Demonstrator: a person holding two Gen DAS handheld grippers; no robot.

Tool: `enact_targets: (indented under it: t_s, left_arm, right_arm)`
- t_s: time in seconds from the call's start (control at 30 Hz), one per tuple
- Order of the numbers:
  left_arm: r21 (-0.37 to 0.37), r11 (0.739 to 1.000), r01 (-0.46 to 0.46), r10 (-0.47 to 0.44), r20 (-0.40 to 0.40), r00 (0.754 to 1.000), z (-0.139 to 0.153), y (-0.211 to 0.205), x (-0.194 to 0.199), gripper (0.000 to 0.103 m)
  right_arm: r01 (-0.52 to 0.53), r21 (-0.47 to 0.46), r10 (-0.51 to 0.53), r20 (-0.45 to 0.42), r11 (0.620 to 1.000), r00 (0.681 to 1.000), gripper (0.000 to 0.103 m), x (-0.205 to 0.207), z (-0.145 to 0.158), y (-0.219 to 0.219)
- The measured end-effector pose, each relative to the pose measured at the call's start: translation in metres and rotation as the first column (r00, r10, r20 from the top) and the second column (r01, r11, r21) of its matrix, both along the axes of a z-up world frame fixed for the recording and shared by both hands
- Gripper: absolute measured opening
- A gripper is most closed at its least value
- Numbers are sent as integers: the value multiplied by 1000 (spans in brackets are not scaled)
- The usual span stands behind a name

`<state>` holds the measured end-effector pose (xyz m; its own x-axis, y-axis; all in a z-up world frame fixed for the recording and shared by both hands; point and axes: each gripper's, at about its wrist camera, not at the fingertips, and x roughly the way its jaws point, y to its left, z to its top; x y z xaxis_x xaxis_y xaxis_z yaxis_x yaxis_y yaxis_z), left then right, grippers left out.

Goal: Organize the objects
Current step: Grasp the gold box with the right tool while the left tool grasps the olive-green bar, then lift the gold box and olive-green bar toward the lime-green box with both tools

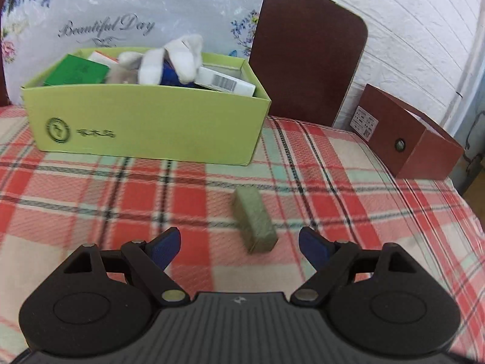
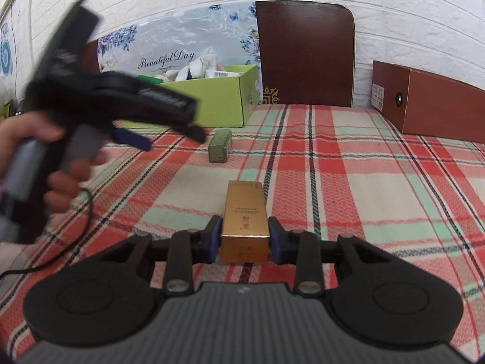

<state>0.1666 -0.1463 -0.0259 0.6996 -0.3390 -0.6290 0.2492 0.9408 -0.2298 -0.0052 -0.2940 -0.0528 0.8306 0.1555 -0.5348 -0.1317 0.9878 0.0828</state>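
Left wrist view: left gripper (image 1: 239,247), jaws spread wide and empty, above the plaid blanket (image 1: 348,182); olive box (image 1: 254,220) lies just ahead, untouched. Far left, the green carton (image 1: 145,127) holds a plush toy (image 1: 169,60), green packet (image 1: 77,71) and barcoded white box (image 1: 225,84). Behind it, a bag (image 1: 127,9) reads "Beautiful Day". Right wrist view: right gripper (image 2: 244,236) clamped on the gold box (image 2: 245,212); open blanket to the right, up to the brown box (image 2: 439,103) at its far edge.

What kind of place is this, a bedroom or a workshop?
Probably a bedroom: the work surface looks like a bed under a plaid blanket, with a dark headboard against the white brick-pattern wall and a floral plastic-wrapped bedding pack.
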Motion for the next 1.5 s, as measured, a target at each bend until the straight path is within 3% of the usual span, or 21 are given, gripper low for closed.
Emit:
enact_targets:
  t_s: [0.1, 0.13, 0.17, 0.23, 0.3, 0.43, 0.57, 0.77, 0.87, 0.9, 1.0, 1.07, 1.1, 1.13, 1.3, 1.5]
  left_arm:
    - [11, 1000, 13, -13, -2, 1000, -9, -13, 15, 88]
    - [24, 1000, 10, -9, -4, 1000, -12, -14, 20, 81]
    - [31, 999, 5, -5, -6, 1000, -15, -12, 23, 72]
    - [31, 999, 23, -24, 30, 999, -17, -3, 21, 36]
    - [13, 999, 47, -47, 5, 999, -17, 10, 17, 26]
    - [20, 998, 56, -57, 21, 998, -17, 42, -13, 25]
    - [84, 993, 80, -84, 38, 996, -15, 78, -54, 25]
    - [90, 996, 4, -5, 18, 1000, -12, 148, -104, 25]
    - [99, 995, -9, 8, 13, 1000, -10, 160, -115, 25]
    - [107, 994, -17, 14, 23, 1000, -8, 159, -116, 30]
    - [106, 994, -36, 29, 69, 997, -5, 154, -114, 59]
    - [102, 995, -8, 1, 70, 998, -4, 148, -112, 53]
    - [103, 995, 7, -14, 66, 998, -4, 146, -111, 38]
    - [107, 994, 16, -23, 66, 998, -4, 144, -111, 36]
    - [106, 994, 28, -33, 51, 998, -9, 145, -113, 37]
    - [47, 998, 41, -41, 3, 999, -10, 152, -105, 37]
  right_arm:
    - [-6, -4, 6, -15, 1000, 1000, 32, 3, -2, 2]
    - [-7, -5, 7, -16, 1000, 1000, 32, 3, -3, 2]
    - [-7, -5, 7, -16, 1000, 1000, 32, 3, -4, 2]
    - [-7, -3, 7, -15, 1000, 1000, 32, 2, -4, 2]
    - [-9, -4, 9, -19, 1000, 1000, 32, 2, -4, 3]
    - [-31, -12, 31, -24, 999, 999, 32, 1, -4, 8]
    - [-94, -13, 93, -29, 996, 995, 32, -4, -3, 24]
    - [-185, -6, 185, -44, 983, 982, 32, -8, 0, 54]
    - [-223, -15, 222, -52, 975, 974, 36, -8, 0, 70]
    - [-222, -25, 221, -54, 975, 974, 38, -7, -1, 73]
    - [-201, -38, 199, -51, 979, 979, 41, -5, 2, 77]
    - [-189, -48, 187, -44, 981, 981, 46, -6, 5, 76]
    - [-184, -52, 182, -46, 981, 982, 46, -8, 5, 75]
    - [-179, -53, 176, -49, 982, 983, 46, -8, 6, 74]
    - [-188, -53, 184, -63, 981, 981, 46, -4, 5, 75]
    - [-207, -55, 204, -66, 977, 977, 45, -1, 3, 84]
